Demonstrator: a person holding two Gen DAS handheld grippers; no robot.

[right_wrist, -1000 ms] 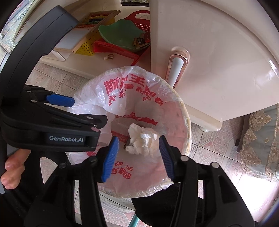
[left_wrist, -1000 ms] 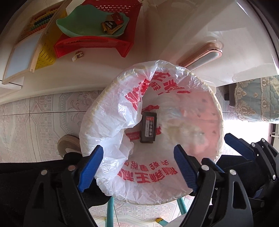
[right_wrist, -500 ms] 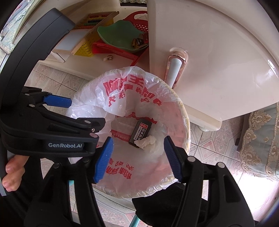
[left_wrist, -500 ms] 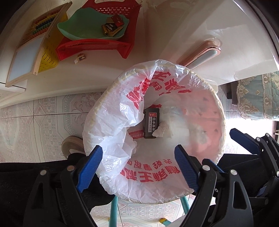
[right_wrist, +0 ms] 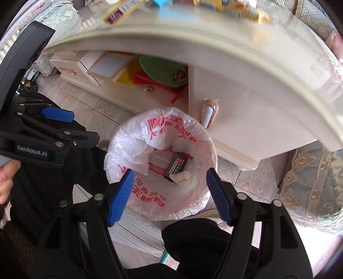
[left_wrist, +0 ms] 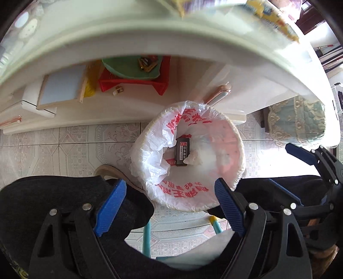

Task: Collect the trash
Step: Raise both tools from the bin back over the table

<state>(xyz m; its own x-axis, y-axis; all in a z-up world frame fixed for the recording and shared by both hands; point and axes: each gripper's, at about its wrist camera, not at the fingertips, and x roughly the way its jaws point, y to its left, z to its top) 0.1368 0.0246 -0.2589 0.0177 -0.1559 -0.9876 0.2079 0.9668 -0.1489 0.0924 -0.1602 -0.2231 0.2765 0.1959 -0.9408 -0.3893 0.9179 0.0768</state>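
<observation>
Right wrist view: right gripper (right_wrist: 170,194) jaws opening, nothing btwn them; tissue wad (right_wrist: 181,178) dropped since a sec ago, now below in bin (right_wrist: 158,206) beside black pack (right_wrist: 176,165). Left gripper (left_wrist: 166,207) wide, empty. Both free for next trash.

We see a patterned tile floor (left_wrist: 70,141) with a round bin (left_wrist: 241,150) standing on it, lined with a white bag with red print (left_wrist: 150,154), right by a cream cabinet (right_wrist: 246,107). The cabinet's low shelf (left_wrist: 137,100) carries a red basket (left_wrist: 133,80), a framed white board (left_wrist: 62,88) and a small scrap (left_wrist: 118,90) lying loose beside the basket. Up top, a pale tabletop edge (left_wrist: 150,43) curves across, with blurry packets (right_wrist: 231,8) on it.
</observation>
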